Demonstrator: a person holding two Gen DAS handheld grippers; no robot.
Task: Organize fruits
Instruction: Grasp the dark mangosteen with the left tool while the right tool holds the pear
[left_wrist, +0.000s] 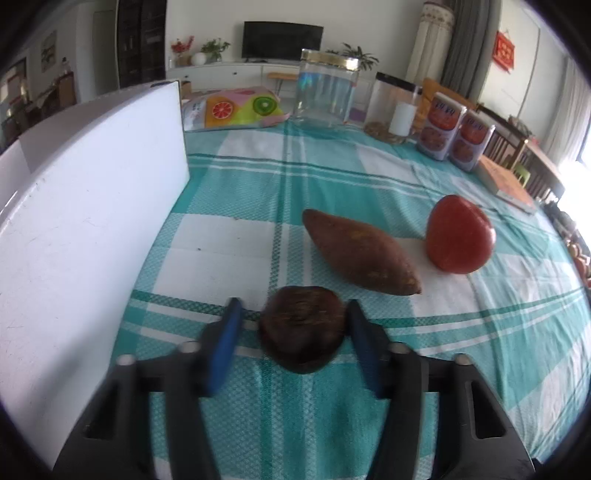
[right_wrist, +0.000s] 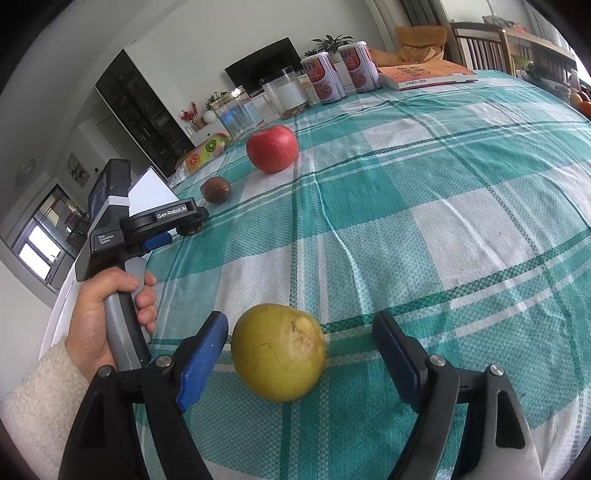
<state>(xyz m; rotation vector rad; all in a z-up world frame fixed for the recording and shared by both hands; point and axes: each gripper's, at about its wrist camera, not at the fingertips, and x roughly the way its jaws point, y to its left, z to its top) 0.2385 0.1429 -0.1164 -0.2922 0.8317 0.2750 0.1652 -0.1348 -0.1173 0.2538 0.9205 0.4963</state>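
Observation:
In the left wrist view a dark brown round fruit (left_wrist: 301, 328) lies on the checked cloth between the blue pads of my left gripper (left_wrist: 293, 314); the right pad touches it, the left pad stands a little off. A sweet potato (left_wrist: 360, 251) and a red apple (left_wrist: 458, 234) lie beyond. In the right wrist view a yellow-green pear (right_wrist: 279, 350) lies between the wide-open pads of my right gripper (right_wrist: 301, 328), near the left pad. The apple (right_wrist: 272, 147), the sweet potato (right_wrist: 216, 189) and the left gripper (right_wrist: 188, 223) show further back.
A white board (left_wrist: 92, 206) stands along the table's left side. At the far edge are a fruit-print bag (left_wrist: 236, 109), a glass jar (left_wrist: 327, 90), a clear canister (left_wrist: 393, 107), two cans (left_wrist: 456, 131) and a book (left_wrist: 506, 182).

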